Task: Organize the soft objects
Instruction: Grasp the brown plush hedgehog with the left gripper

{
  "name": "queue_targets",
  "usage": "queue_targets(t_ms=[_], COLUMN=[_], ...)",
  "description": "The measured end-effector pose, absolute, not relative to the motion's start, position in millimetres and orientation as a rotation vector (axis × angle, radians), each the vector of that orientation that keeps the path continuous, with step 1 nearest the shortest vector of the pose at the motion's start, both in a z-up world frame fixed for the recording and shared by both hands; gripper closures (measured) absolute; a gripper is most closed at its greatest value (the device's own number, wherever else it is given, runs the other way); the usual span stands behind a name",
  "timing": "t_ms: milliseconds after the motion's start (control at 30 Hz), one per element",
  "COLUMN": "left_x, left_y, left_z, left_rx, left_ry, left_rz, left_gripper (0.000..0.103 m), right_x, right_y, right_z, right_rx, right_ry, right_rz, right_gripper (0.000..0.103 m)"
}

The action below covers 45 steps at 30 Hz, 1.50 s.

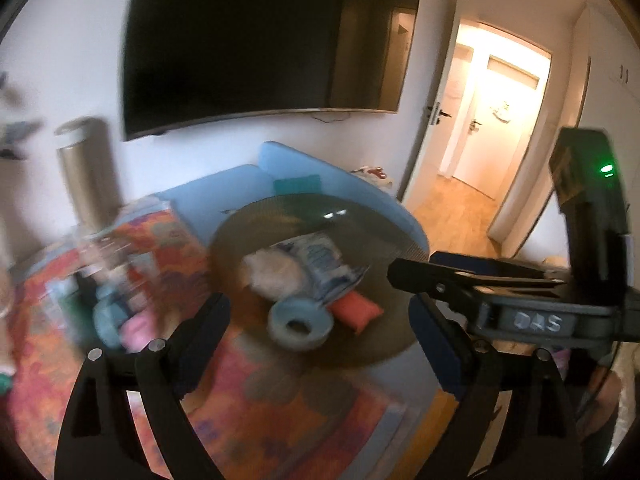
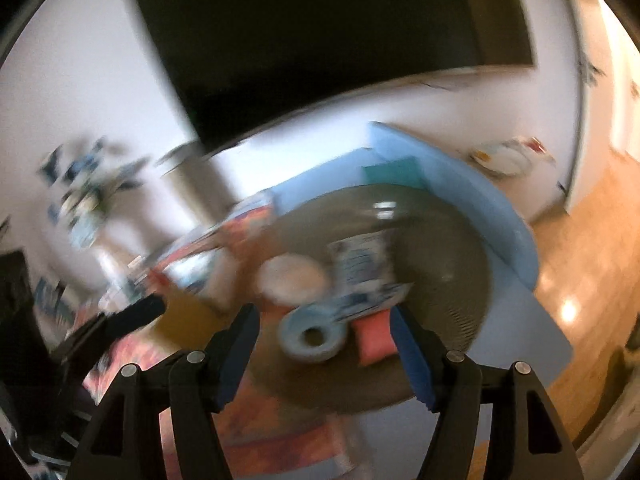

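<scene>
A round brown table (image 1: 384, 248) (image 2: 452, 248) carries soft things: a light blue ring cushion (image 1: 301, 323) (image 2: 313, 335), a small coral pillow (image 1: 355, 310) (image 2: 374, 341), a cream fluffy ball (image 1: 274, 274) (image 2: 294, 278) and a blue-and-white patterned cloth bag (image 1: 320, 264) (image 2: 360, 268). My left gripper (image 1: 320, 320) is open and empty above the table's near side. My right gripper (image 2: 324, 340) is open and empty, its jaws either side of the ring and pillow from above. The right gripper's body (image 1: 520, 304) shows in the left wrist view. Both views are blurred.
A light blue sofa (image 1: 248, 184) (image 2: 460, 176) with a teal cushion (image 1: 298, 184) (image 2: 394, 174) stands behind the table under a wall television (image 1: 256, 48). A clear bin (image 1: 108, 280) with soft items sits left on an orange patterned rug (image 1: 280, 400). An open doorway (image 1: 492, 136) is right.
</scene>
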<state>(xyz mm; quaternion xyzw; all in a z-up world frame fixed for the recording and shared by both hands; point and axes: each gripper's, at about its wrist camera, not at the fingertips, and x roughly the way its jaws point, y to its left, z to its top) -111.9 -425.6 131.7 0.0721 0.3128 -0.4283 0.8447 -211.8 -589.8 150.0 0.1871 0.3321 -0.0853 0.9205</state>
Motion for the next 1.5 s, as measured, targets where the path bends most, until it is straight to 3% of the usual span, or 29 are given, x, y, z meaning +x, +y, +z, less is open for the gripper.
queue_targets(t_ms=[333, 400, 767, 933, 1100, 1367, 1400, 1500], left_x=[-118, -113, -94, -62, -22, -5, -7, -3], left_y=[-254, -220, -52, -24, -18, -19, -19, -21], left_z=[136, 132, 97, 65, 28, 12, 12, 9], left_rx=[0.034, 0.01, -0.122, -0.151, -0.19, -0.265, -0.265, -0.255], left_ry=[0.651, 0.663, 0.727, 0.806, 0.879, 0.877, 0.87, 0.891], left_rz=[-0.636, -0.567, -0.267, -0.233, -0.235, -0.243, -0.241, -0.236], left_gripper=[0.013, 0.013, 0.013, 0.013, 0.013, 0.014, 0.016, 0.045], right_x=[-209, -201, -122, -85, -52, -47, -48, -48], right_y=[-447, -414, -271, -245, -245, -266, -265, -260], right_z=[185, 186, 123, 80, 31, 29, 29, 31], right_rx=[0.14, 0.095, -0.005, 0.0, 0.127, 0.22, 0.213, 0.179], right_ry=[0.635, 0.644, 0.849, 0.813, 0.924, 0.922, 0.921, 0.92], right_rz=[0.066, 0.121, 0.319, 0.347, 0.347, 0.33, 0.329, 0.328], right_gripper=[0.036, 0.032, 0.03, 0.03, 0.03, 0.029, 0.029, 0.028])
